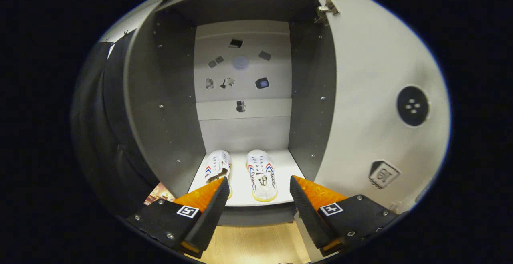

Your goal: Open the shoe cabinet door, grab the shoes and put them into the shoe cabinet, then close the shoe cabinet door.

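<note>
Shoes point(240, 172) already sitting side by side on the bottom shelf point(243, 194) of the shoe cabinet point(160, 107), toes pointing in toward the back panel, heels near the shelf's front lip. Gripper point(259, 190) hovering just in front of that shelf, jaws spread wide and holding nothing, the right-hand shoe showing in the gap between the fingers and the left-hand one partly tucked behind the left finger. Cabinet door point(372, 95) hanging wide open off to the right, hinge point(328, 9) up at its top corner, a round dark fitting point(413, 105) out near its free edge. Looking like the placing part is done, so probably sitting right at the switch to the last step: closing up. Next move likely calling for backing out of the opening, swinging over to the right, getting a finger behind the free edge of that door and pushing it round toward the cabinet front. Wood floor point(256, 244) showing below the fingers. Worth watching for clipping the heels while pulling out.
</note>
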Motion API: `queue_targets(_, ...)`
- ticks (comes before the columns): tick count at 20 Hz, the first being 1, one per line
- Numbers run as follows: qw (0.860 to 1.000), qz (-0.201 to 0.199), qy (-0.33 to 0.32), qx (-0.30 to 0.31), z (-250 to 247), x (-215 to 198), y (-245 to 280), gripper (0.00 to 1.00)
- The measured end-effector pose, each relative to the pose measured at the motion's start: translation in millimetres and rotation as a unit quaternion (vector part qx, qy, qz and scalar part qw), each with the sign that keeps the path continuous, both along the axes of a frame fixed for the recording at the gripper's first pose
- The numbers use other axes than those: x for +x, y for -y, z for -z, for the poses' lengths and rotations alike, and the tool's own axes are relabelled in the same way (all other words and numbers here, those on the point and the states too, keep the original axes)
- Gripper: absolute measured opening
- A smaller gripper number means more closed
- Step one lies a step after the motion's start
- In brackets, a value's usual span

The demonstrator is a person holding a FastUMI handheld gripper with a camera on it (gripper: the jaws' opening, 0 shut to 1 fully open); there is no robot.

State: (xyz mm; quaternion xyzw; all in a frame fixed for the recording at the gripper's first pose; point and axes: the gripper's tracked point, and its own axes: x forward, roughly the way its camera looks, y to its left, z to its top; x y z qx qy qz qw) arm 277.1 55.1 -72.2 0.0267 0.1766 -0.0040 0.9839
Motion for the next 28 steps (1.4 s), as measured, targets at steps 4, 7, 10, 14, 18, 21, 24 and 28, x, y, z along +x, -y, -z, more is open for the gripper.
queue_targets(4, 1.000, -0.008, 0.026, 0.004, -30, -80, 4, 0.94)
queue_targets(7, 0.999, -0.003, 0.046, 0.001, -49, -134, 16, 0.94)
queue_targets(10, 0.999, 0.013, 0.052, 0.009, -64, -188, 39, 0.94)
queue_targets(14, 0.997, 0.053, 0.062, -0.014, -84, -243, 81, 0.94)
queue_targets(18, 0.991, 0.110, 0.063, -0.036, -92, -285, 141, 0.94)
queue_targets(21, 0.988, 0.137, 0.065, -0.032, -100, -301, 179, 0.94)
queue_targets(24, 0.984, 0.159, 0.077, -0.031, -111, -305, 215, 0.94)
queue_targets(28, 0.983, 0.165, 0.085, -0.014, -115, -284, 240, 0.94)
